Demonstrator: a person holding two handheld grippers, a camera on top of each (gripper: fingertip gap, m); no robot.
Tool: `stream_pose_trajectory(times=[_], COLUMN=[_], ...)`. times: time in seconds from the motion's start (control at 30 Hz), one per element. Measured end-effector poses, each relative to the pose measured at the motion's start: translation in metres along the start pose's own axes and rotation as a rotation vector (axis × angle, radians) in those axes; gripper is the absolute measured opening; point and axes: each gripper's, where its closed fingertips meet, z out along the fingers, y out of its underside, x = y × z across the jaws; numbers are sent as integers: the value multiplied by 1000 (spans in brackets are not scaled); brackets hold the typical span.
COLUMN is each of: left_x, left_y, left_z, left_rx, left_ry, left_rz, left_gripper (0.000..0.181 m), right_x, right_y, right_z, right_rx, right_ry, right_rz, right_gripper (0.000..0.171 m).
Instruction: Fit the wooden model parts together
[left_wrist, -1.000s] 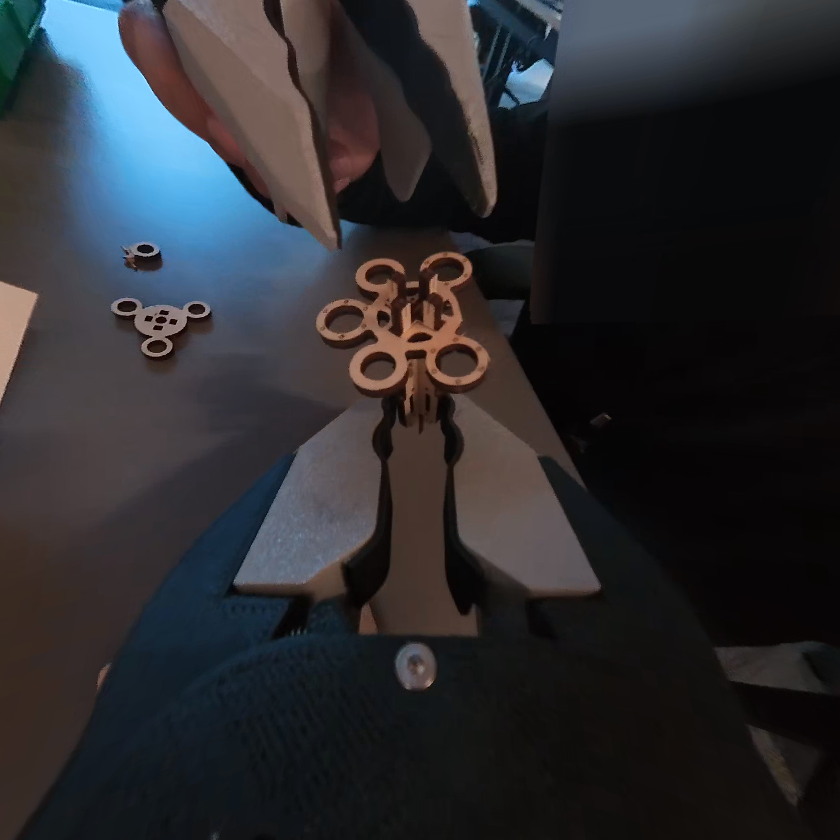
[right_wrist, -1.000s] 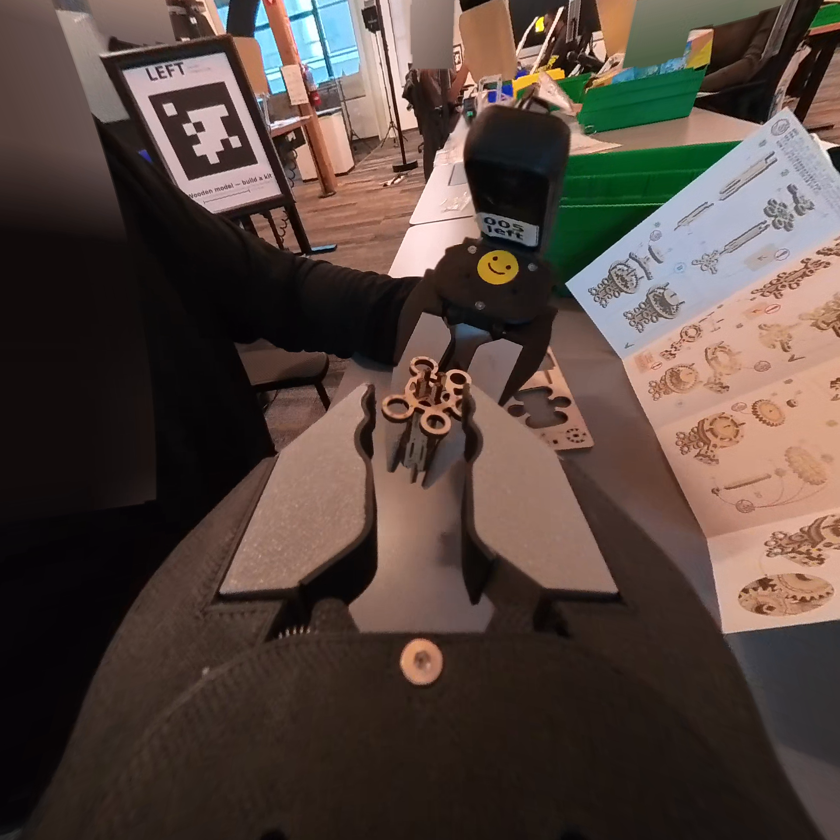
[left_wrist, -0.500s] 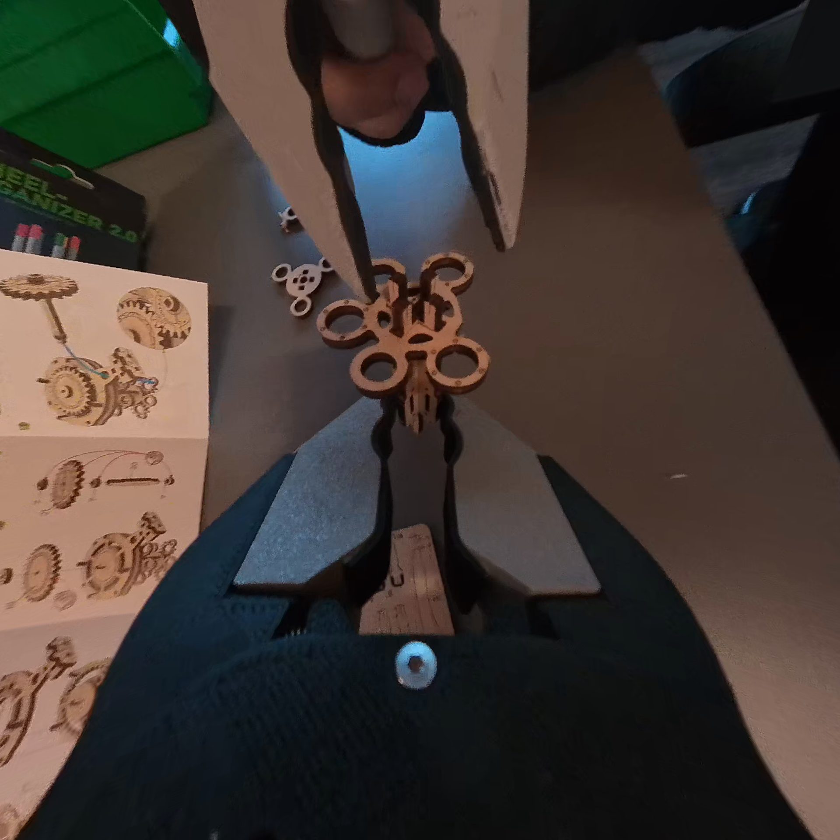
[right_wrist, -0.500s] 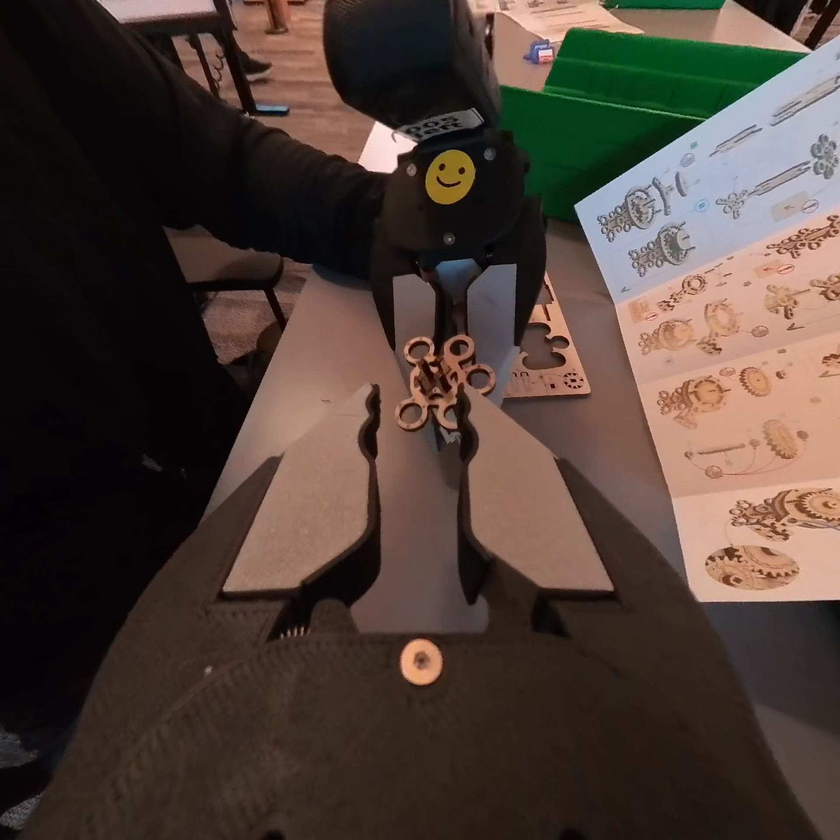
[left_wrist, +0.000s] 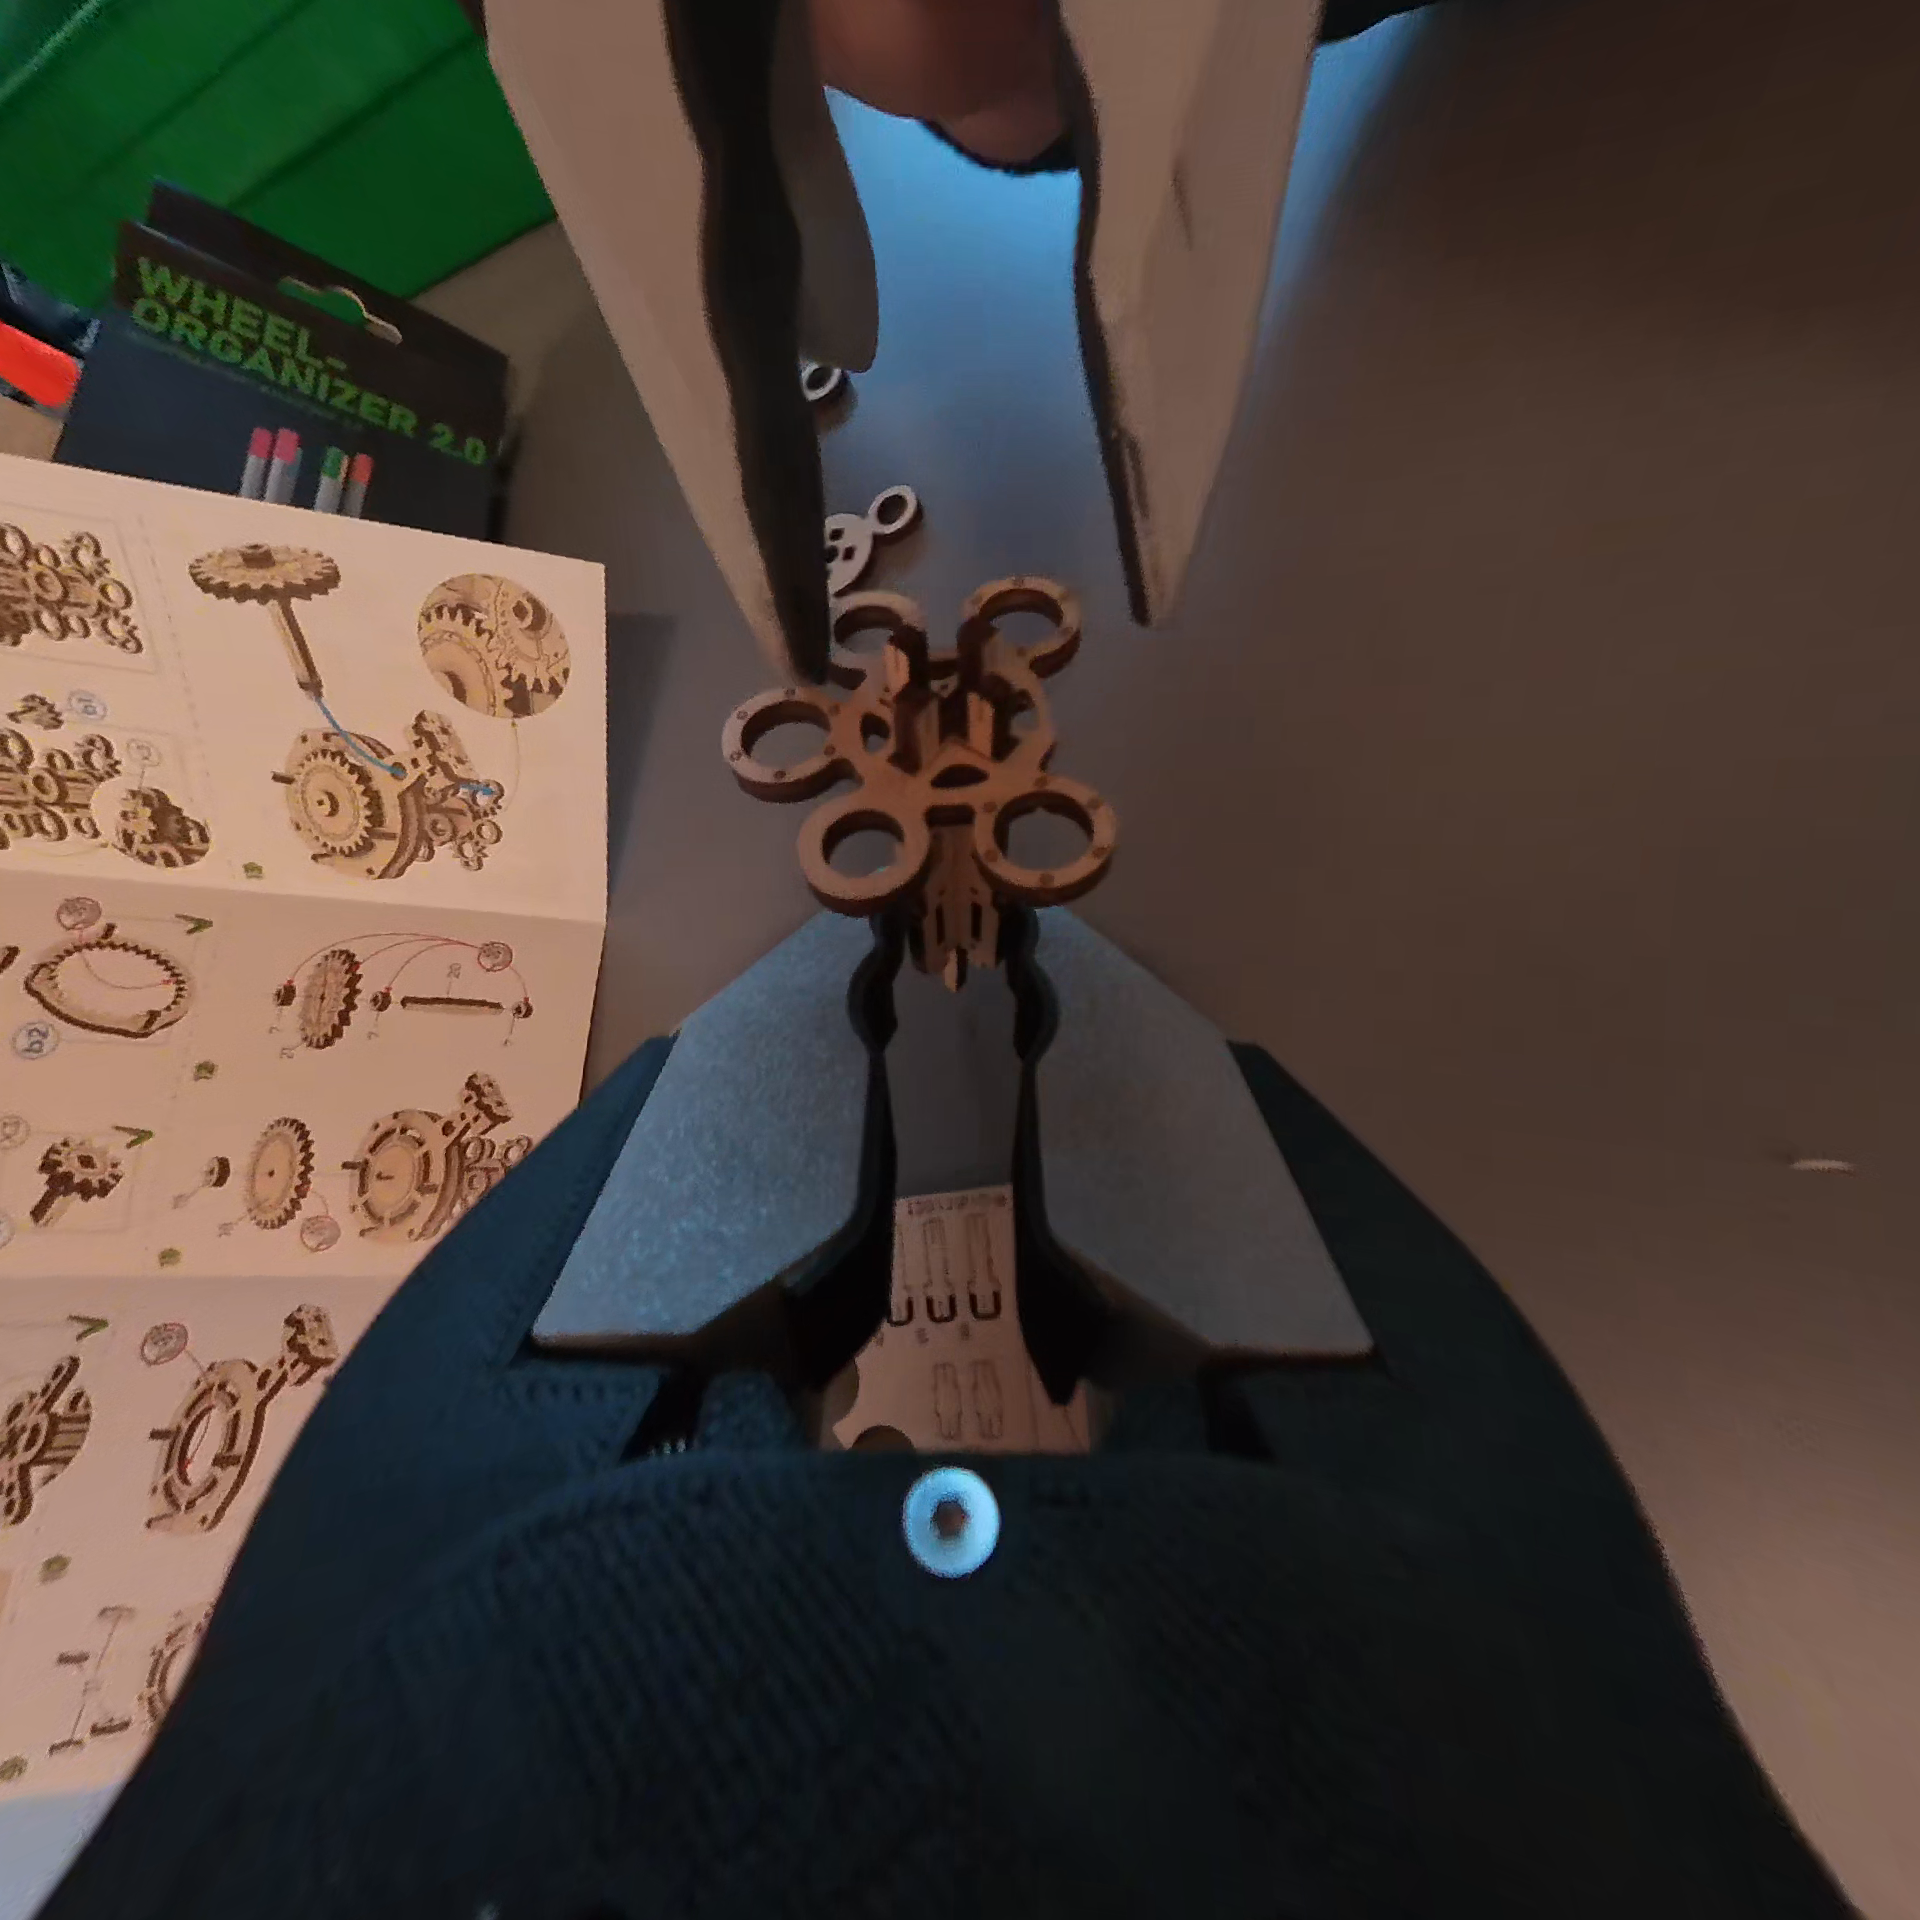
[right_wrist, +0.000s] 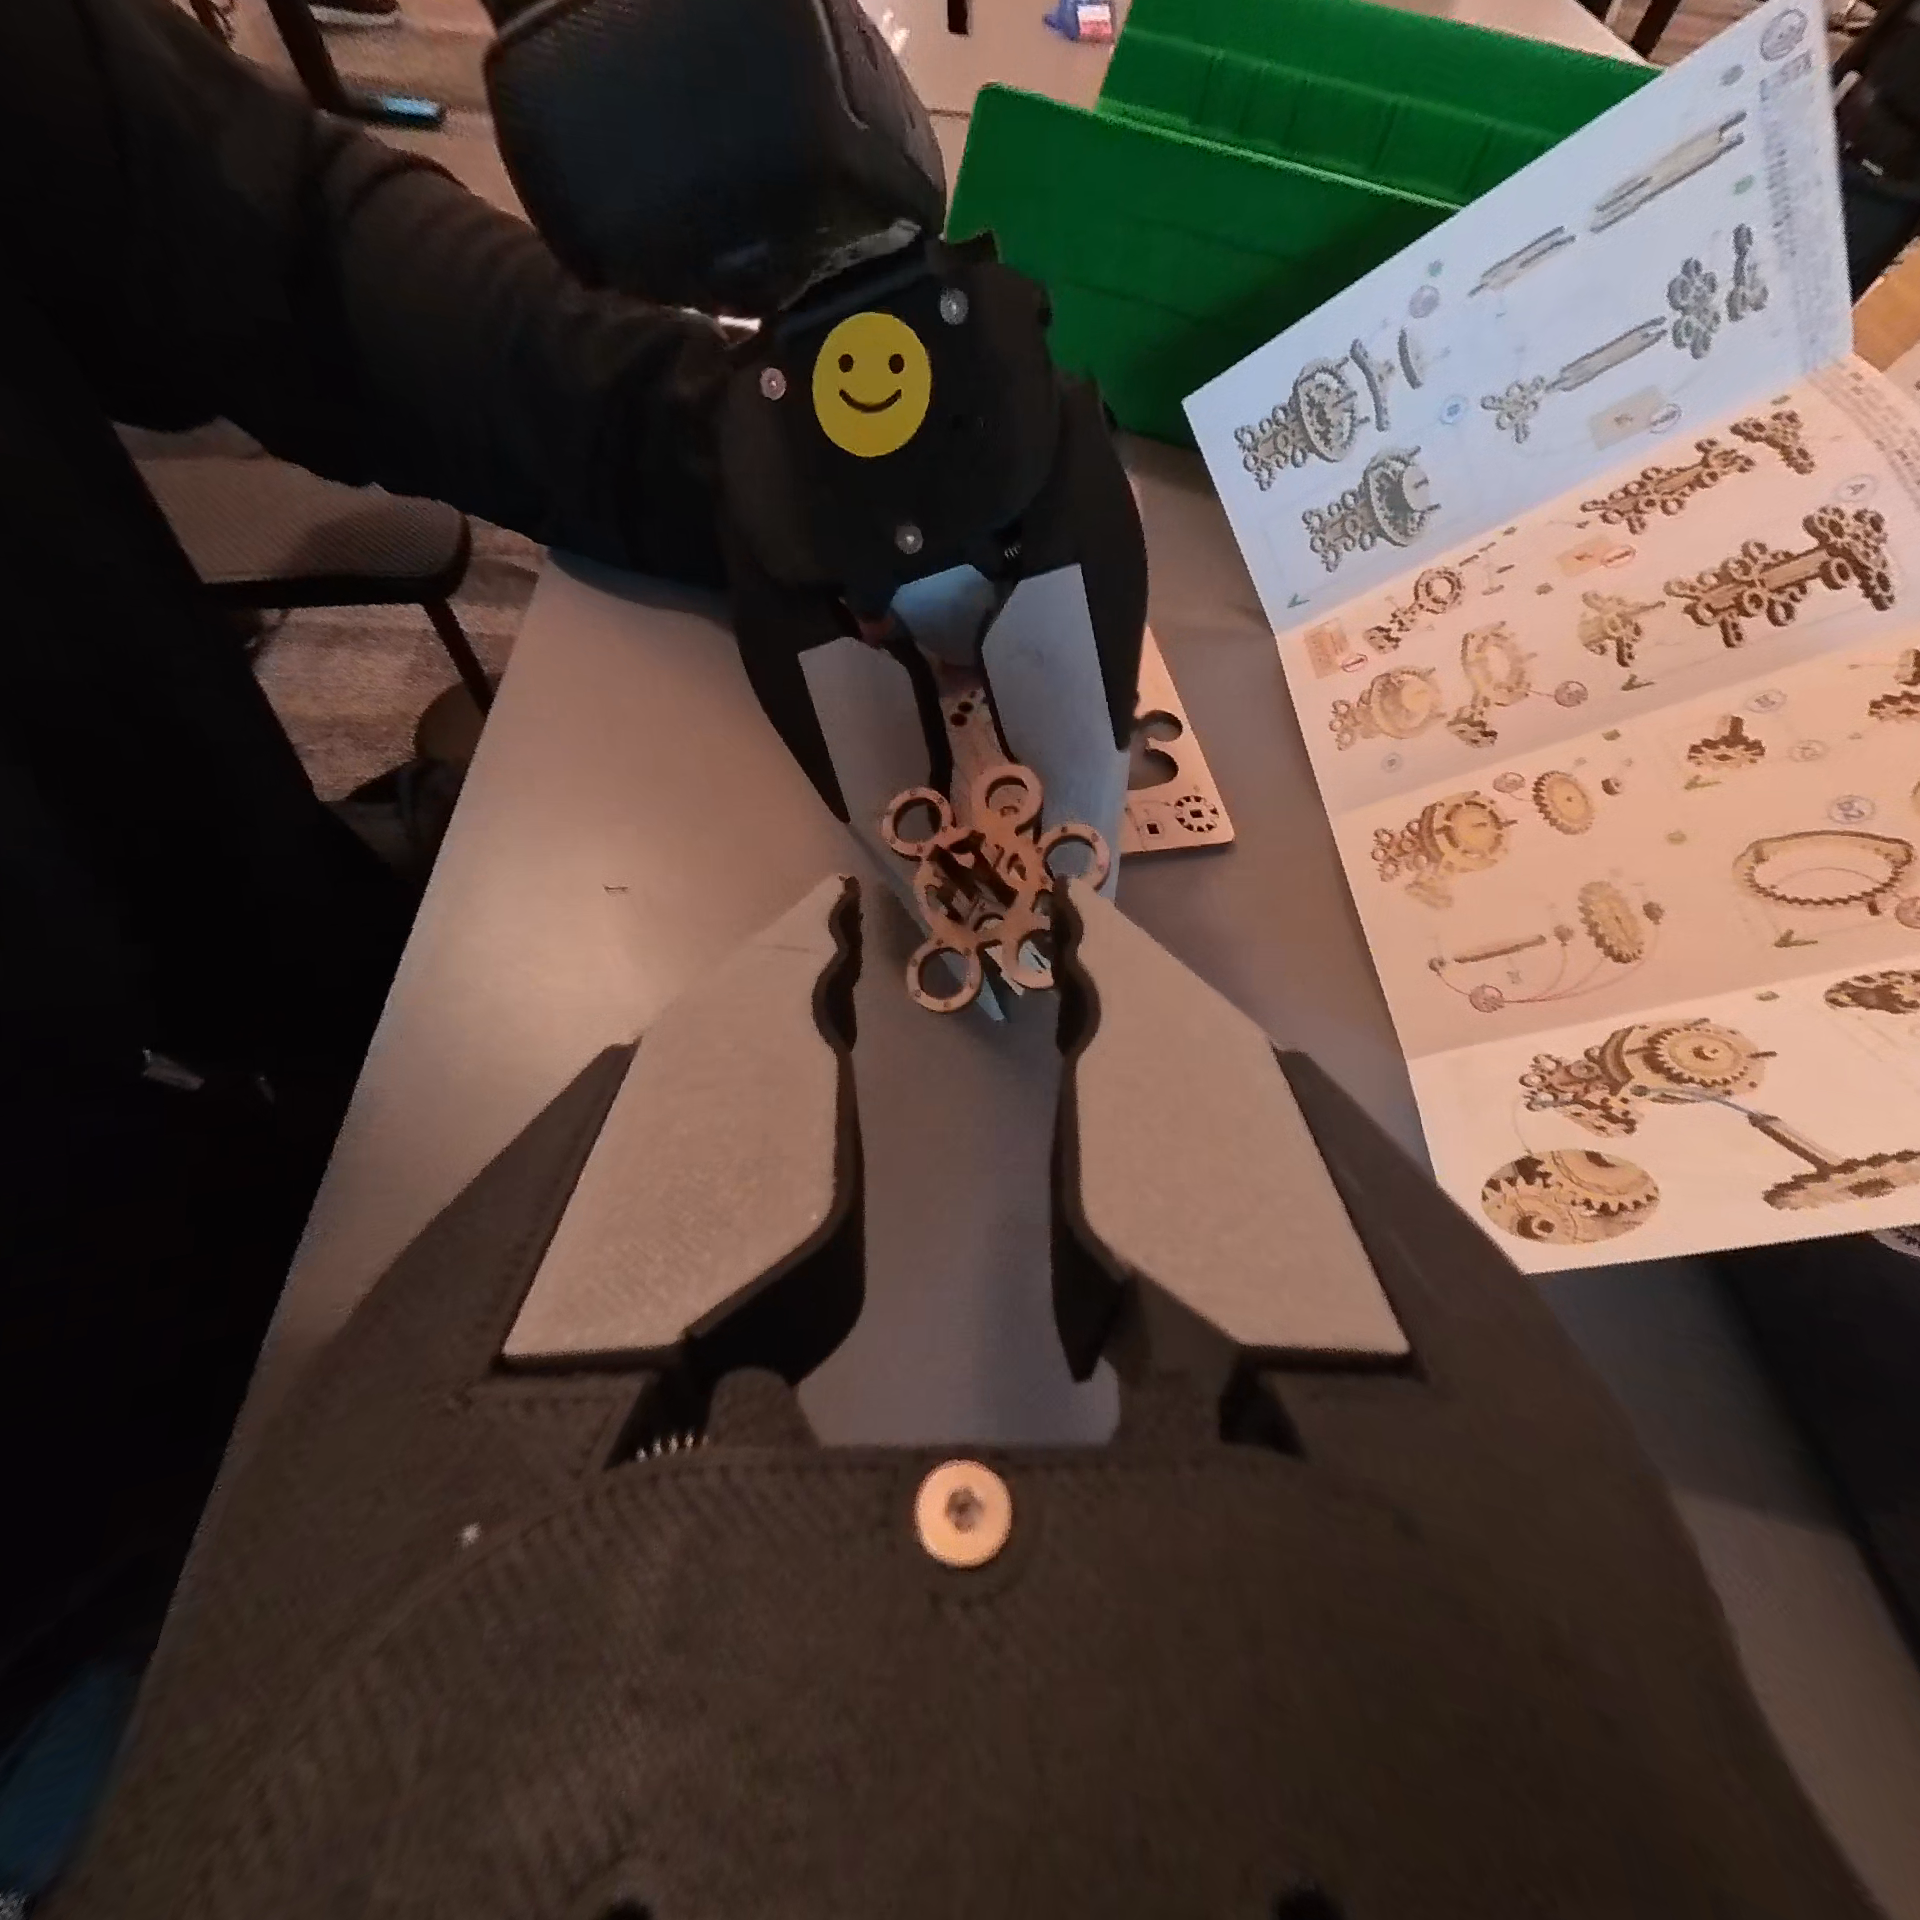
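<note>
My left gripper (left_wrist: 948, 961) is shut on the short stem of a wooden assembly (left_wrist: 925, 774), a flat plate with several rings. It holds the assembly above the grey table (left_wrist: 1455, 831). My right gripper (left_wrist: 966, 623) comes in from the far side, open, with a finger on each side of the ringed plate. One of its fingertips (left_wrist: 795, 644) is at the upper-left ring. In the right wrist view my right gripper (right_wrist: 956, 914) is open around the assembly (right_wrist: 982, 873). The left gripper (right_wrist: 995, 1008), with a yellow smiley sticker, grips it from behind.
A loose three-ring wooden part (left_wrist: 873, 540) and a smaller piece (left_wrist: 821, 379) lie on the table beyond. An instruction sheet (left_wrist: 291, 935) (right_wrist: 1610, 779), a dark box (left_wrist: 312, 384), a green bin (right_wrist: 1195, 208) and a cut wooden sheet (right_wrist: 1179, 810) lie alongside. The gap from one gripper's tips to the other's is roughly 7 centimetres.
The right gripper has moved from off to the left to straddle the ringed plate. Both grippers have tipped down over the table. The left gripper still holds the assembly.
</note>
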Motion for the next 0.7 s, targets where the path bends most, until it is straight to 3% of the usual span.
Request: stream_pose_trajectory(times=[0.27,0.5,0.63,0.7], left_x=[-8,-16,-24,-25], left_y=[2,3,6,6], left_z=[2,10,10,11], left_rx=[-18,-37,-60,-65], left_ry=[-86,-79,-122,-133], left_rz=[55,-124,-171,-180], left_gripper=[17,17,17,17], right_x=[4,23,32,34], right_y=[0,5,-3,-6], right_z=[-1,-8,-15,-15], right_rx=[-6,-34,-30,-90], right_ry=[30,116,149,175], right_rz=[13,111,168,163], right_gripper=[31,31,27,13])
